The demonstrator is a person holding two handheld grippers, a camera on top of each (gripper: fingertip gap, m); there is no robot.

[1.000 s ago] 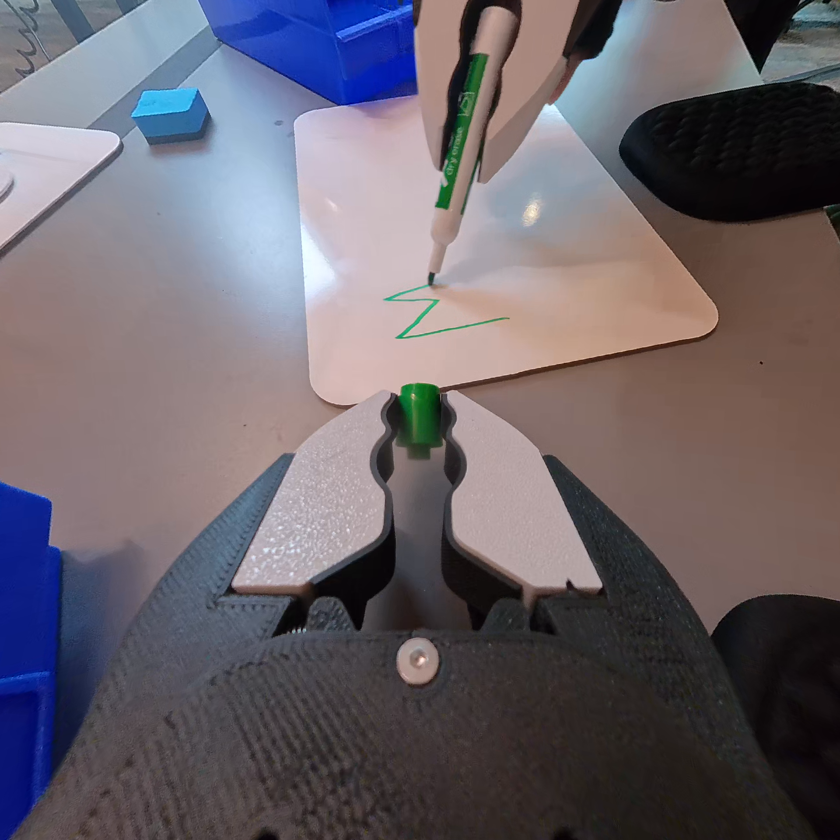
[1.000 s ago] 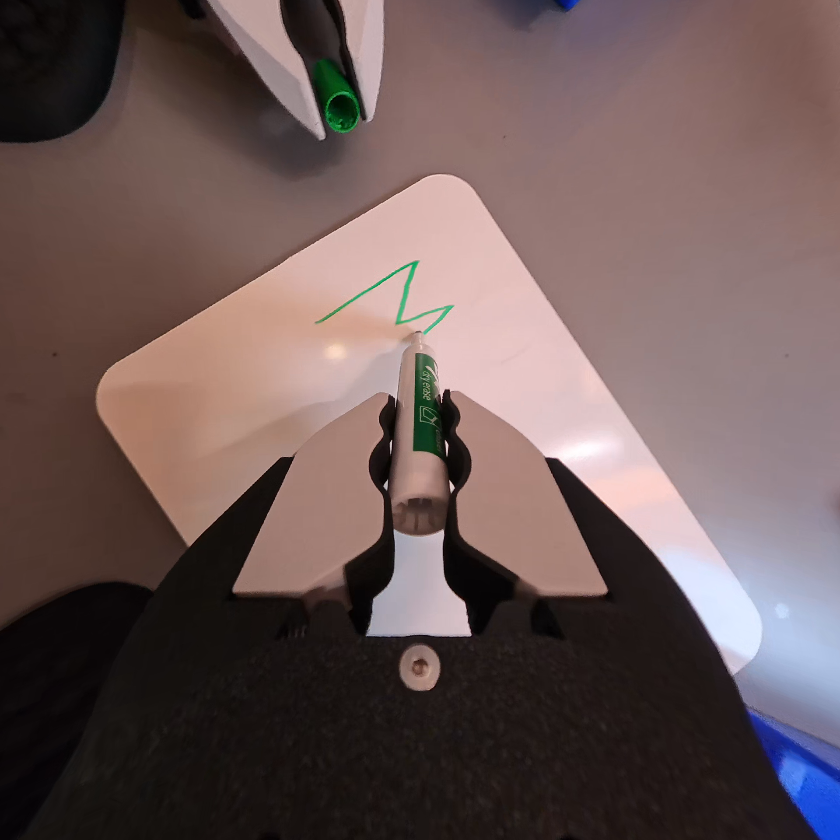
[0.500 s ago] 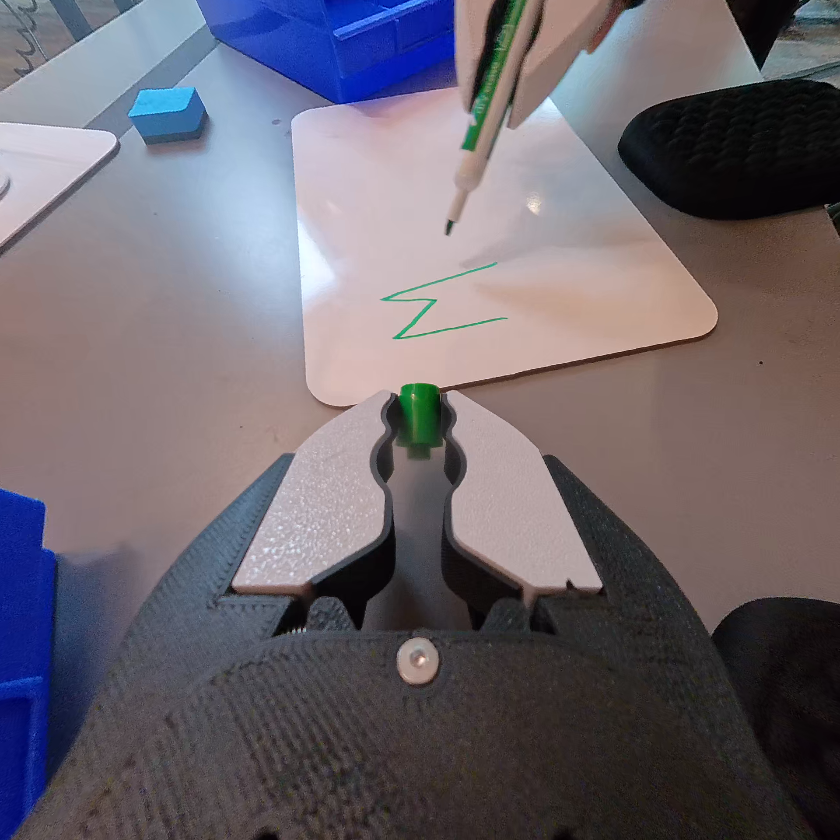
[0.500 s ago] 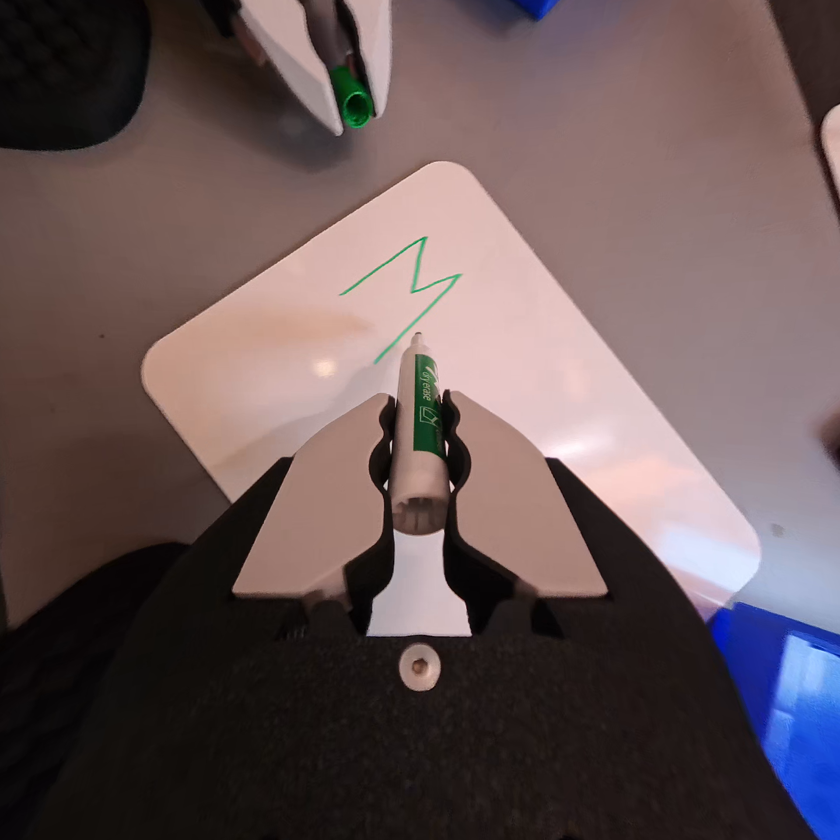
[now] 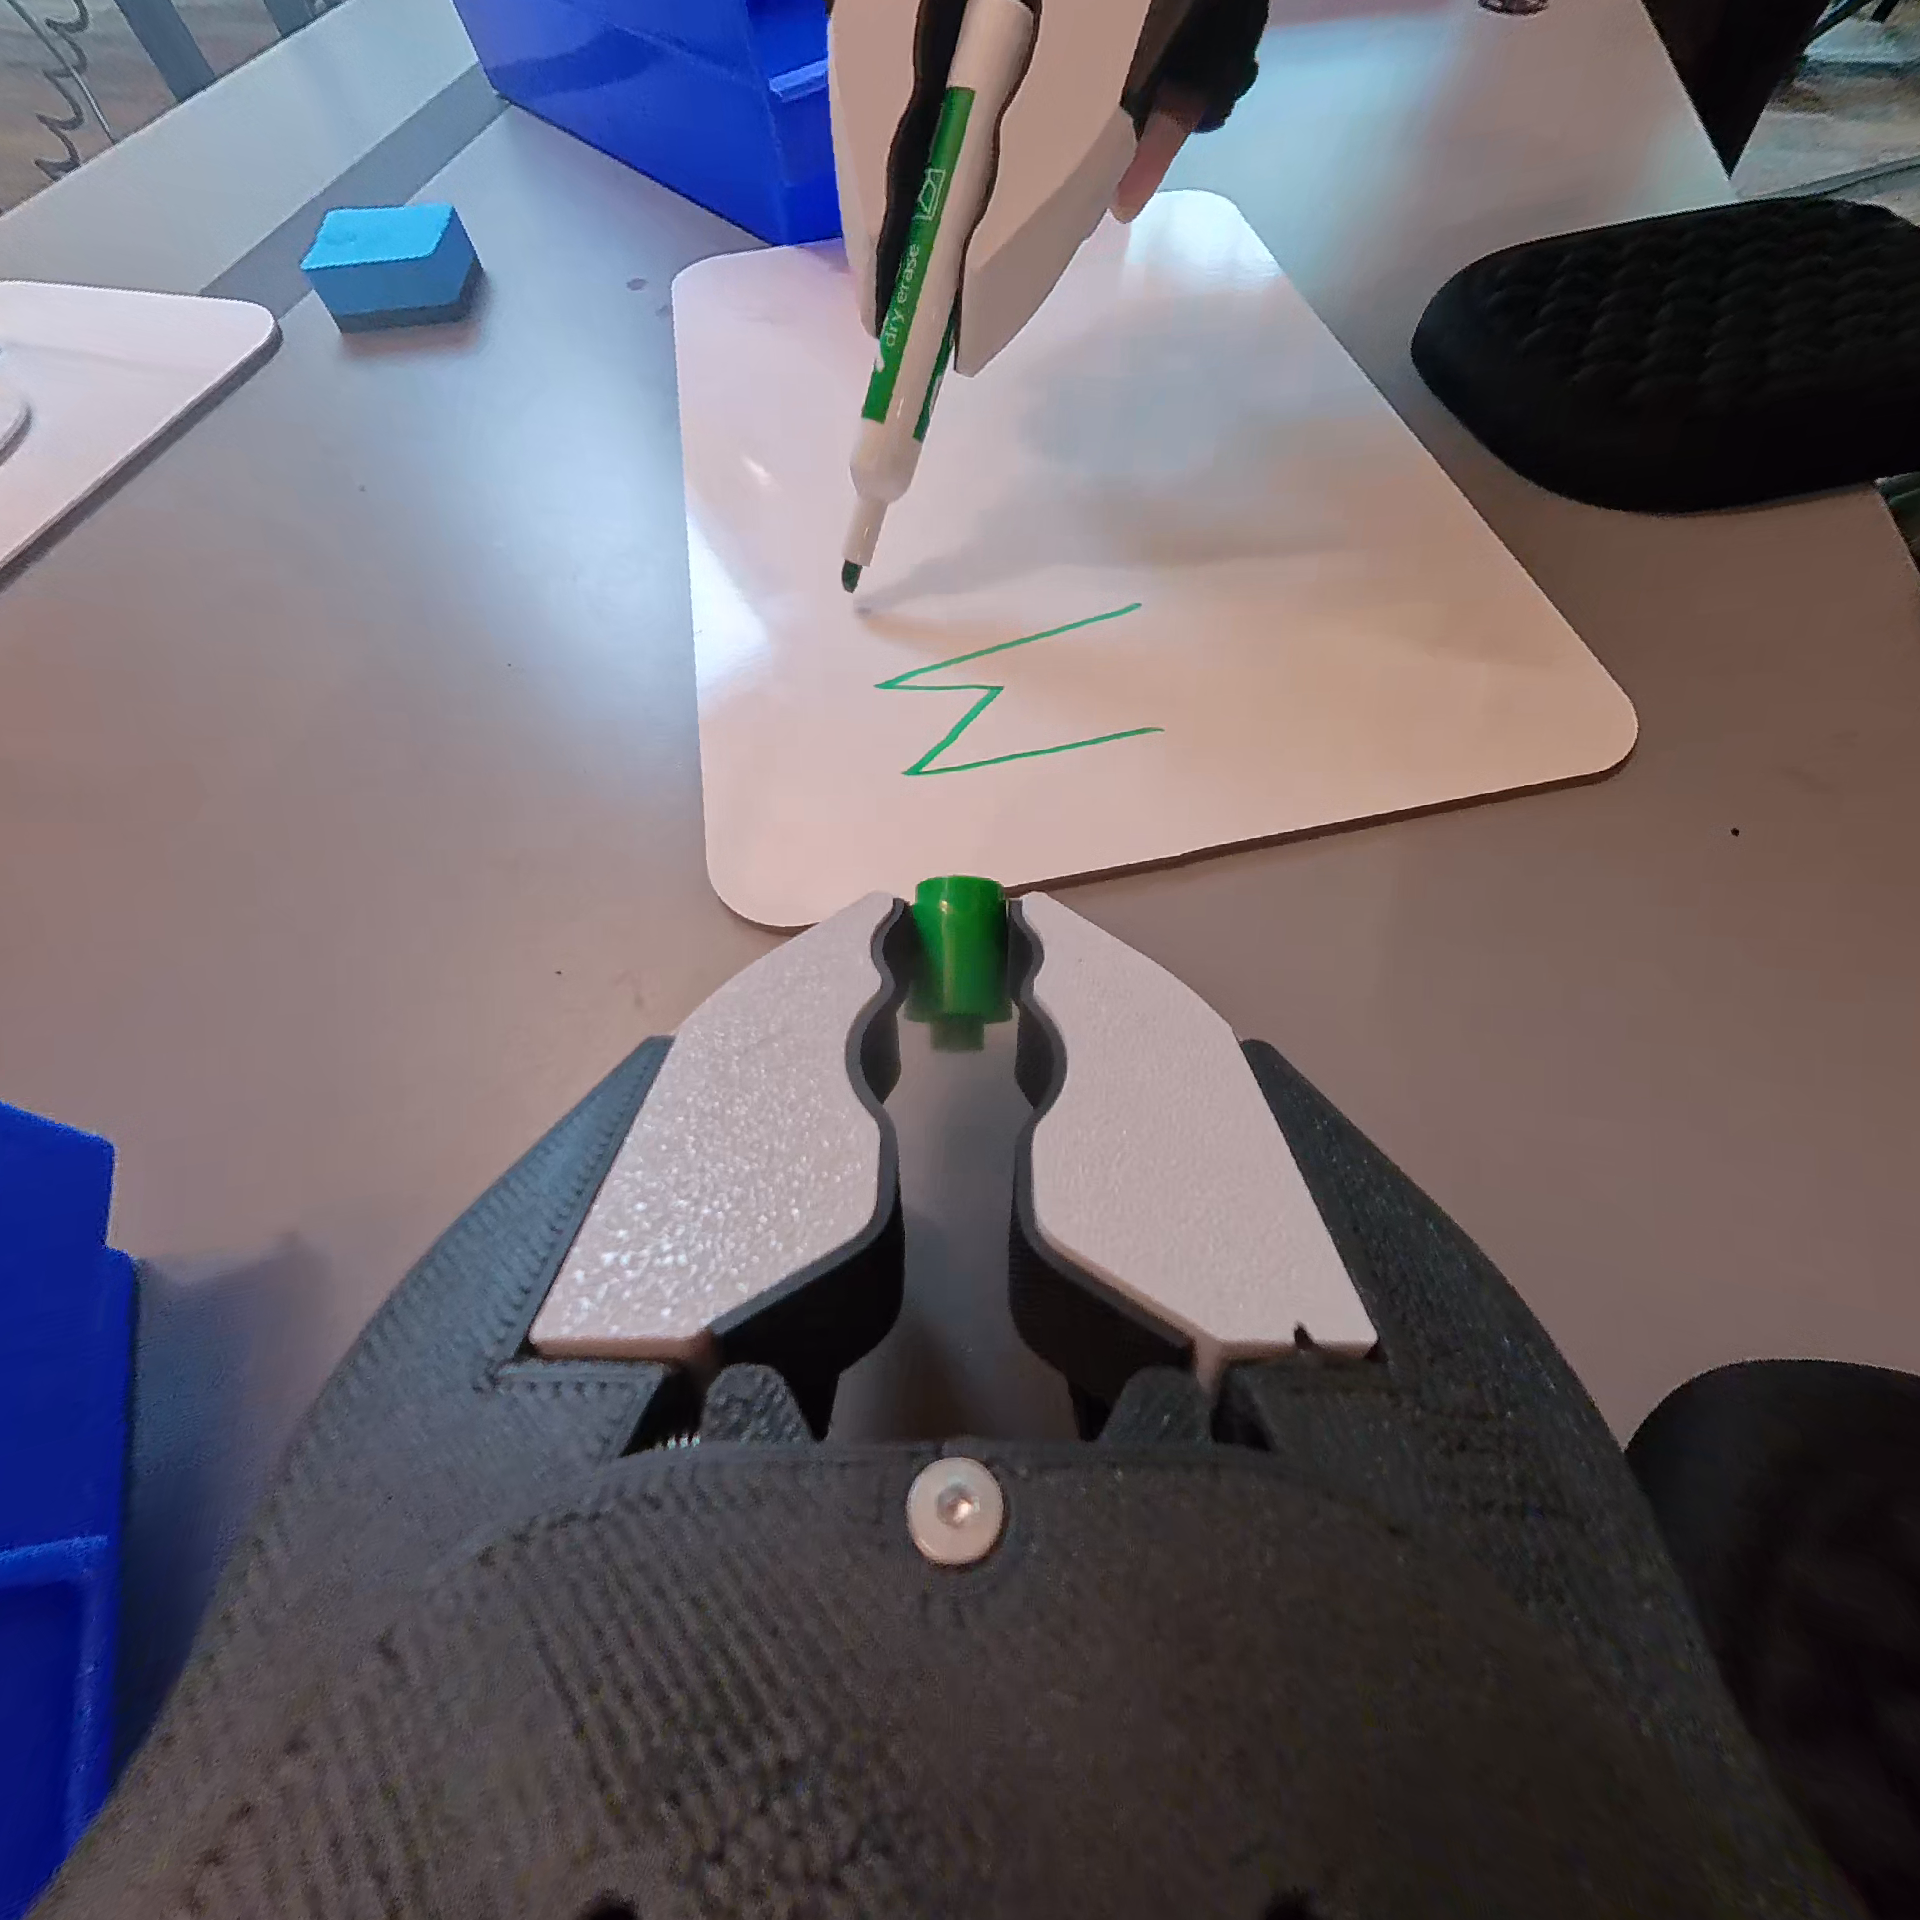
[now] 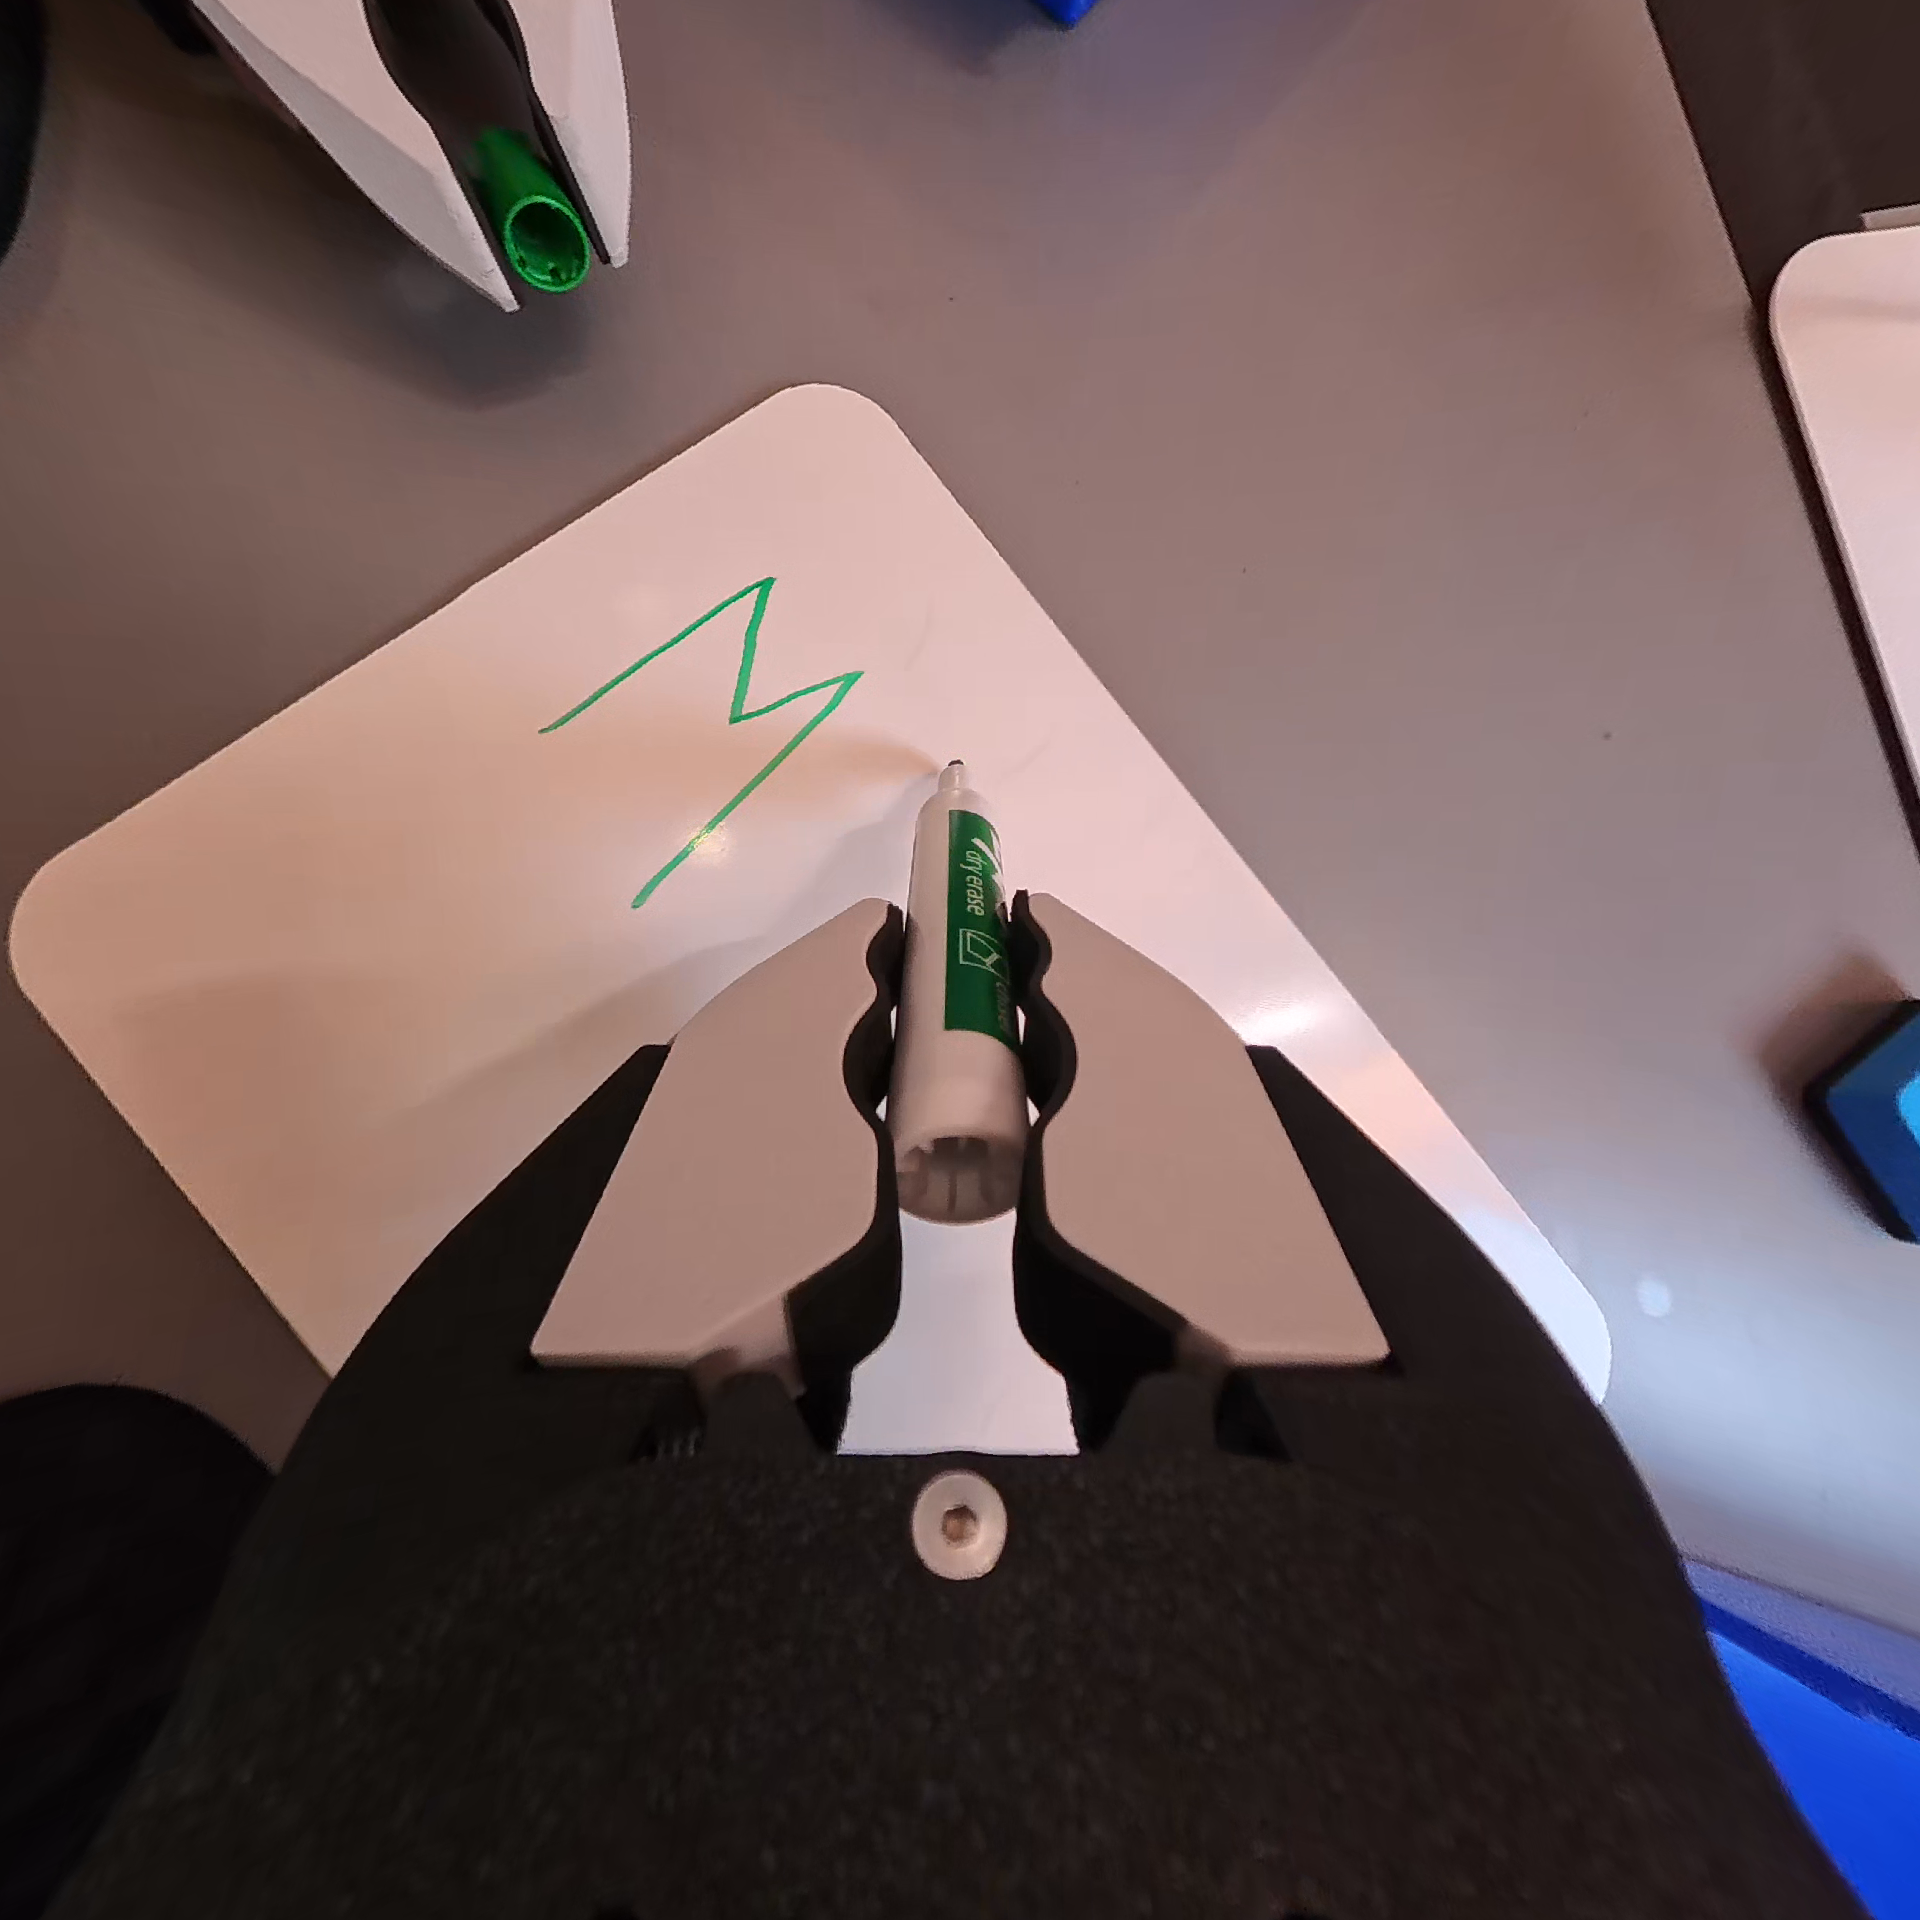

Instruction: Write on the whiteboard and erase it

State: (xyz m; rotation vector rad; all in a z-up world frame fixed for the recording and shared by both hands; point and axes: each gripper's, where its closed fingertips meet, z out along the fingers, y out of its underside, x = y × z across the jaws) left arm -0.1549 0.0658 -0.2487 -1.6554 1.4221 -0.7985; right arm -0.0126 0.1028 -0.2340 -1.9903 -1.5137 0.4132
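Note:
A white whiteboard (image 5: 1195, 488) (image 6: 364, 987) lies flat on the grey table with a green zigzag line (image 5: 997, 707) (image 6: 748, 717) drawn on it. My right gripper (image 6: 956, 909) (image 5: 920, 348) is shut on a green and white dry-erase marker (image 6: 961, 997) (image 5: 909, 301). The marker's tip (image 5: 850, 577) (image 6: 954, 769) hovers just above the board, beside the zigzag. My left gripper (image 5: 956, 914) (image 6: 556, 265) is shut on the green marker cap (image 5: 958, 961) (image 6: 540, 244), at the board's near edge.
A blue eraser block (image 5: 393, 265) (image 6: 1881, 1112) sits on the table left of the board. A blue bin (image 5: 665, 94) stands behind the board, another blue bin (image 5: 52, 1455) at near left. A second white board (image 5: 114, 384) (image 6: 1860, 457) lies far left. A black pad (image 5: 1683, 353) is on the right.
The zigzag gained a last long stroke, then the marker lifted off. The right gripper has since swung the marker left and lowered its tip close to the board. The left gripper stayed still.

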